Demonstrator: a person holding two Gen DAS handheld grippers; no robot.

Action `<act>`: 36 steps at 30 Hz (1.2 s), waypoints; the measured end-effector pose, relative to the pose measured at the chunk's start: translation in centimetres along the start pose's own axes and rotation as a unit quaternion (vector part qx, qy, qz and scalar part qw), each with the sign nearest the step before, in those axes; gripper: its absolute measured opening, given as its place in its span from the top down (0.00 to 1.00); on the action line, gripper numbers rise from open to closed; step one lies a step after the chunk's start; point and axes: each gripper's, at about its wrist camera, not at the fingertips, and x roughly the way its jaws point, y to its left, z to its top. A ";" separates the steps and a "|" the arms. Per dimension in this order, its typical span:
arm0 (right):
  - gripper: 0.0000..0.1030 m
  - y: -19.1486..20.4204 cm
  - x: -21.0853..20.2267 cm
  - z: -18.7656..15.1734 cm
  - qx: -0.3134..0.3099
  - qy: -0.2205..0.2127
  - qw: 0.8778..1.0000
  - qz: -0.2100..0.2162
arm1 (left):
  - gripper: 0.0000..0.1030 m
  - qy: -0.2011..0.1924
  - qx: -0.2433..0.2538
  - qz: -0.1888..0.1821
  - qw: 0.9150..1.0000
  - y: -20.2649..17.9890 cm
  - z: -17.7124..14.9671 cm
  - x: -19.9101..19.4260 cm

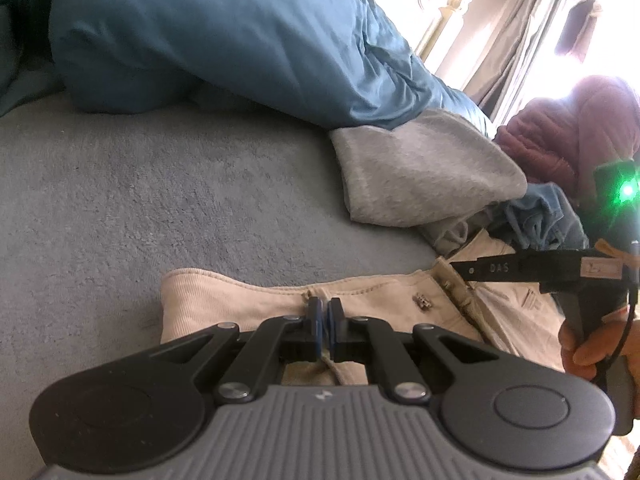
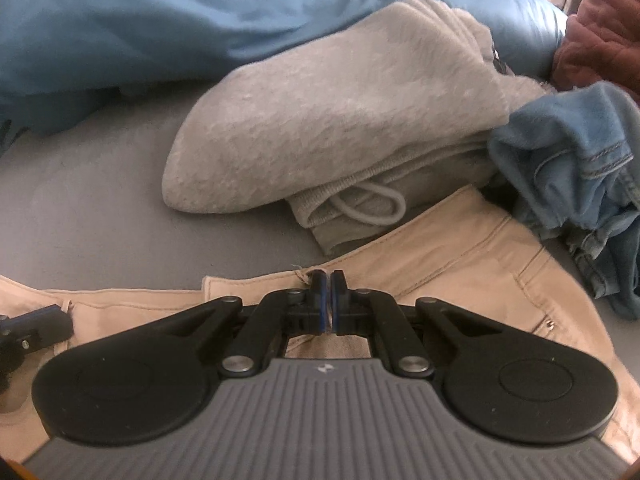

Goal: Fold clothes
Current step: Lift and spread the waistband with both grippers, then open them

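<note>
The beige trousers [image 1: 360, 300] lie flat on the grey bed [image 1: 160, 200], waistband turned toward the middle of the bed, near its right edge. The left hand-held gripper [image 1: 324, 322] is clenched on the waistband, its blue-padded fingers [image 1: 316, 320] pinching a fold of the beige cloth at the upper hem. The right hand-held gripper [image 2: 329, 300] is likewise clenched on the trousers, gripping the waistband edge further along, beside the fly; in the left wrist view it reaches in from the right, with a green light glowing on its body, and a hand [image 1: 592, 344] grips its handle.

Just beyond the trousers sits a folded grey sweatshirt [image 2: 340, 112] with a drawstring loop [image 2: 372, 204] showing at its near side, touching the trouser leg. To its right a crumpled pair of blue jeans [image 2: 572, 168] lies against it. Behind these, a blue duvet [image 1: 220, 40] is bunched across the far side of the bed, and a maroon quilted garment [image 2: 604, 32] rests at the far right corner.
</note>
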 end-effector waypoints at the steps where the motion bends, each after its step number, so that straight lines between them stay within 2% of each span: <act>1: 0.99 0.1 0.2 -0.1 0.002 0.001 1.000 -0.003 | 0.95 0.002 0.008 0.002 1.000 -0.2 -0.1 0.2; 5: 0.96 0.6 -0.5 0.4 -0.001 0.009 1.000 -0.018 | 0.91 0.009 0.029 0.002 1.000 -0.5 0.2 0.2; 6: 0.92 0.4 -1.3 0.7 0.006 0.011 1.000 -0.011 | 0.91 0.011 0.029 0.000 1.000 -0.4 0.3 0.2; 9: 0.86 -0.2 -5.6 0.7 0.022 -0.022 1.000 -0.002 | 0.91 0.014 0.014 -0.008 1.000 0.2 0.4 0.0; 12: 0.86 0.9 -9.3 -0.5 0.005 -0.035 0.999 0.037 | 0.90 0.009 0.007 -0.013 1.000 0.4 0.2 -0.3; 13: 0.87 1.6 -9.7 -1.1 -0.009 -0.028 0.998 0.052 | 0.87 0.004 0.009 -0.017 1.000 0.4 0.2 -0.5; 14: 0.90 2.4 -9.7 -1.6 -0.023 -0.018 0.997 0.065 | 0.84 0.000 0.017 -0.024 1.000 0.3 0.3 -0.7; 17: 0.96 4.9 -6.7 -2.8 -0.063 0.031 0.995 0.069 | 0.83 -0.001 0.030 -0.036 0.999 0.3 0.4 -0.8; 19: 1.00 5.1 -3.8 -3.3 -0.063 0.045 0.997 0.025 | 0.83 0.004 0.032 -0.035 0.999 0.5 0.4 -0.7; 21: 1.00 4.0 -2.8 -2.8 -0.020 0.035 0.999 0.024 | 0.83 0.008 0.035 -0.035 0.999 0.7 0.5 -0.9; 23: 1.00 3.7 -3.0 -2.4 0.001 0.025 1.000 0.018 | 0.75 0.009 0.045 -0.036 0.998 0.9 0.6 -1.7; 25: 1.00 3.8 -4.1 -2.4 0.008 0.029 0.999 0.012 | 0.69 0.014 0.055 -0.040 0.998 1.1 0.5 -2.8; 28: 1.00 2.9 -7.1 -3.0 0.052 0.022 0.998 0.031 | 0.67 0.032 0.070 -0.053 0.996 1.3 0.3 -4.5; 31: 0.99 0.8 -12.2 -4.4 0.147 -0.011 0.987 0.058 | 0.67 0.060 0.096 -0.085 0.990 0.7 -0.1 -6.2; 32: 0.98 0.2 -13.7 -4.9 0.173 -0.023 0.983 0.063 | 0.64 0.069 0.106 -0.097 0.987 0.4 -0.2 -6.7; 34: 0.98 -1.2 -17.8 -6.8 0.222 -0.050 0.971 0.066 | 0.58 0.095 0.150 -0.119 0.977 -0.7 -1.0 -7.6; 36: 0.98 -2.6 -22.2 -8.9 0.272 -0.074 0.957 0.063 | 0.59 0.107 0.176 -0.110 0.972 -1.6 -1.9 -8.3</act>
